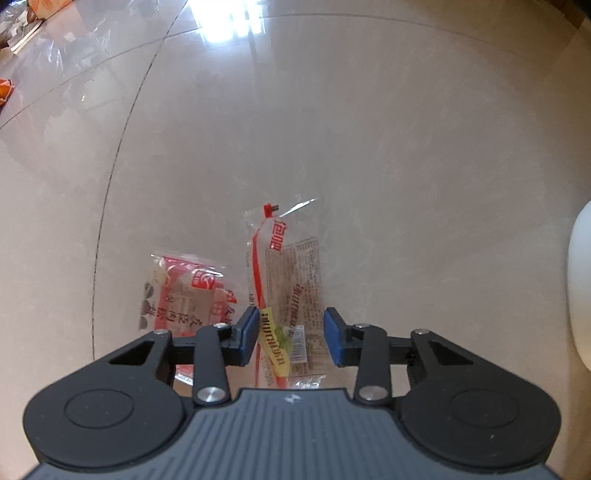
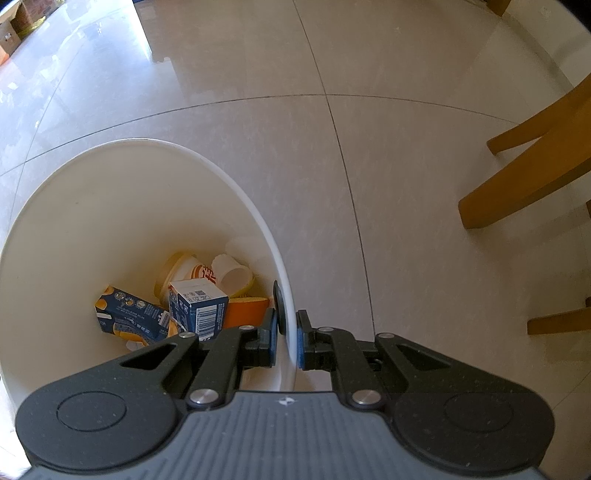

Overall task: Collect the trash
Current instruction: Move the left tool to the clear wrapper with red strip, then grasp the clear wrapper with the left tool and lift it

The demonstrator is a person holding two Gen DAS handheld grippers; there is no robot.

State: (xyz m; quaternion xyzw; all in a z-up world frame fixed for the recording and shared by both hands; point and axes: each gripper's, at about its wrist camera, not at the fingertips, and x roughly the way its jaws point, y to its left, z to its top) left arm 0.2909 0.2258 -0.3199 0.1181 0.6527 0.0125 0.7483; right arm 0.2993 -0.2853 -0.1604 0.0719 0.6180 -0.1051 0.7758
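Observation:
A clear snack wrapper (image 1: 295, 280) with a red strip and a yellow label lies flat on the tiled floor. My left gripper (image 1: 291, 336) points down over its near end, and the blue pads stand open on either side of it without visibly pressing it. Just to the left lies a red and white wrapper (image 1: 181, 295), partly under the left finger. My right gripper (image 2: 287, 332) is shut on the rim of the white bin (image 2: 221, 173). In the bin lie blue cartons (image 2: 199, 306) and paper cups (image 2: 192, 273).
The bin's white side (image 1: 580, 288) shows at the right edge of the left wrist view. Wooden chair legs (image 2: 524, 177) stand to the right of the bin. Boxes and bags (image 1: 22, 22) and an orange packet (image 1: 5, 90) lie far off at the left.

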